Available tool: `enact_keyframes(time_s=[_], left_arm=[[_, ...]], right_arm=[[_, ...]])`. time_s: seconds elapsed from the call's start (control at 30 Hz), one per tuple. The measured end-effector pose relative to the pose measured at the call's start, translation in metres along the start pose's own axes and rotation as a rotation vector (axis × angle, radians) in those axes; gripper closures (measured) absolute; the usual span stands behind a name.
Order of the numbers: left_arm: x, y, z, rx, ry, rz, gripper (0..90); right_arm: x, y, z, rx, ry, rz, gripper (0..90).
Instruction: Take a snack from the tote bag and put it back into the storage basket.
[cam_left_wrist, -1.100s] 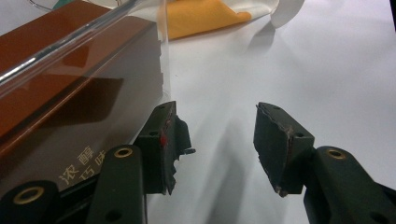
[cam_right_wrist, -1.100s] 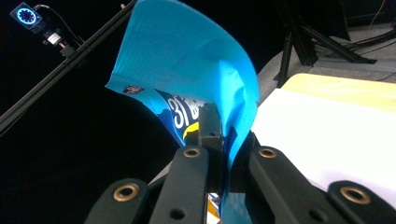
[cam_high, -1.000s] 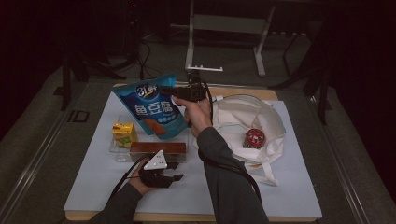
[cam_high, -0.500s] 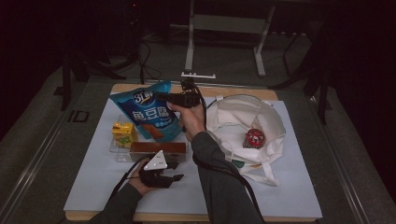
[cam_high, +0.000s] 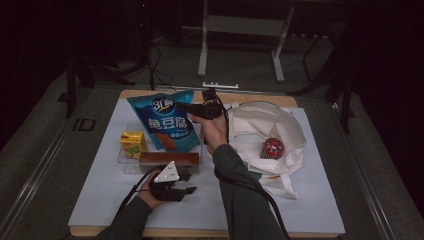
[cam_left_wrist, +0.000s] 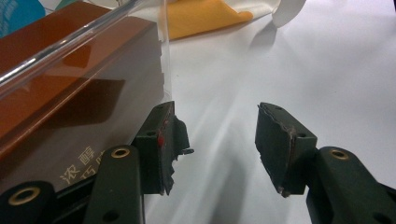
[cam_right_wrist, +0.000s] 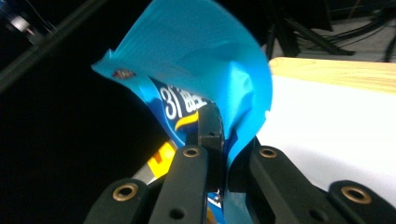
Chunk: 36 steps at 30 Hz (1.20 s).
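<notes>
Pinching the blue pouch (cam_high: 166, 122) – right hand-held gripper (cam_high: 186, 107) above a white-covered table (cam_high: 320, 210), dark room.

the blue snack bag (cam_high: 167, 121) has sunk lower toward the clear tray (cam_high: 125, 162).

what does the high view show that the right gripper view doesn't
High view alone: the white tote bag with a red-lidded tin on it, the yellow carton and brown box in the clear tray, and the left tool, open.
Right gripper view alone: its jaws pinching the bag's edge up close.
Both: the blue snack bag held by the right tool, and the white mat.
</notes>
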<state>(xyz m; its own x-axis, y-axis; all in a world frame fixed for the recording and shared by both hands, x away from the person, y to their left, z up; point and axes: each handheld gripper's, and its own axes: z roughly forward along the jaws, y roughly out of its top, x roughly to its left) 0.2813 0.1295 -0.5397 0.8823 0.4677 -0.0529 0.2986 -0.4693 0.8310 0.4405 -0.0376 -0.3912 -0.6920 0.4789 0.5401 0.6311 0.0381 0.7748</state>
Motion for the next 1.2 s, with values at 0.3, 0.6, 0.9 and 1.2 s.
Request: enact_keyframes(time_s=[0.3, 0.6, 0.9, 1.2], left_arm=[[0.0, 0.0, 0.001, -0.001, 0.0, -0.006, 48.3], [-0.001, 0.0, 0.001, 0.001, 0.002, 0.0, 48.4], [-0.001, 0.0, 0.001, 0.002, 0.005, 0.004, 48.1], [-0.001, 0.0, 0.001, 0.004, 0.006, 0.005, 48.2]], right_arm=[[-0.006, -0.004, -0.014, 0.042, -0.069, -0.047, 84.2], [-0.014, -0.01, -0.022, 0.052, -0.114, -0.071, 76.6], [-0.006, -0.025, -0.025, 0.199, -0.238, -0.259, 66.3], [-0.003, -0.044, -0.018, 0.312, -0.309, -0.363, 66.1]])
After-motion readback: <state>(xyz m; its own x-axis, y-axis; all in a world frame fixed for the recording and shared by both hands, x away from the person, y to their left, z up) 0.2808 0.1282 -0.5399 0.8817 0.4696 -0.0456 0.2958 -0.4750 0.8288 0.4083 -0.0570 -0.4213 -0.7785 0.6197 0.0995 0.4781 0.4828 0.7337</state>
